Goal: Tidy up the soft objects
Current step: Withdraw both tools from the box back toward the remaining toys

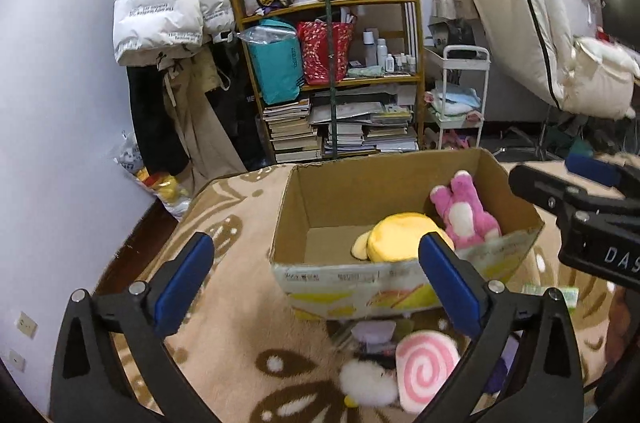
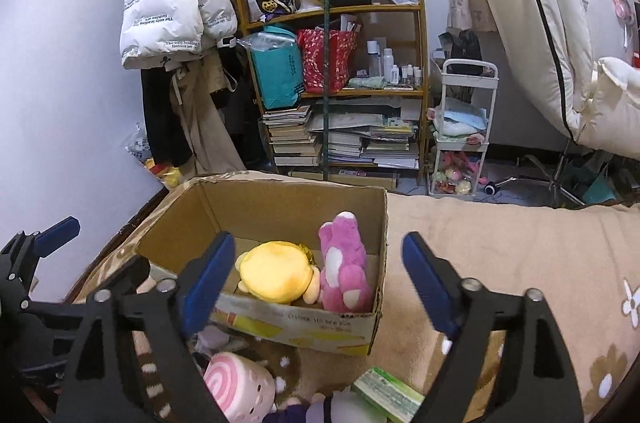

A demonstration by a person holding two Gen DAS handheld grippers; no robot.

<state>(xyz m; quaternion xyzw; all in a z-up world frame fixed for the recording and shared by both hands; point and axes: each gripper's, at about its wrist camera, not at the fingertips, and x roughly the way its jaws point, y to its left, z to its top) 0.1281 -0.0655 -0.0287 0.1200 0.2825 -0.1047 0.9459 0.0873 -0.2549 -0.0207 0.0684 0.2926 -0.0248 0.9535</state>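
Plush toys, a yellow one (image 2: 276, 277) and a pink one (image 2: 346, 263), are lying side by side inside the cardboard box (image 2: 280, 207) on the patterned blanket (image 2: 520, 243). Left tool (image 1: 316, 283) and right tool (image 2: 318, 281) are both standing wide apart, gripping nothing.

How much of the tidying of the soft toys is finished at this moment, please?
Done: the yellow plush and the pink plush lie inside the cardboard box. In hand: nothing; the left gripper and the right gripper both have open, empty jaws. Left: the pink swirl plush and a white fluffy toy lie on the blanket before the box.
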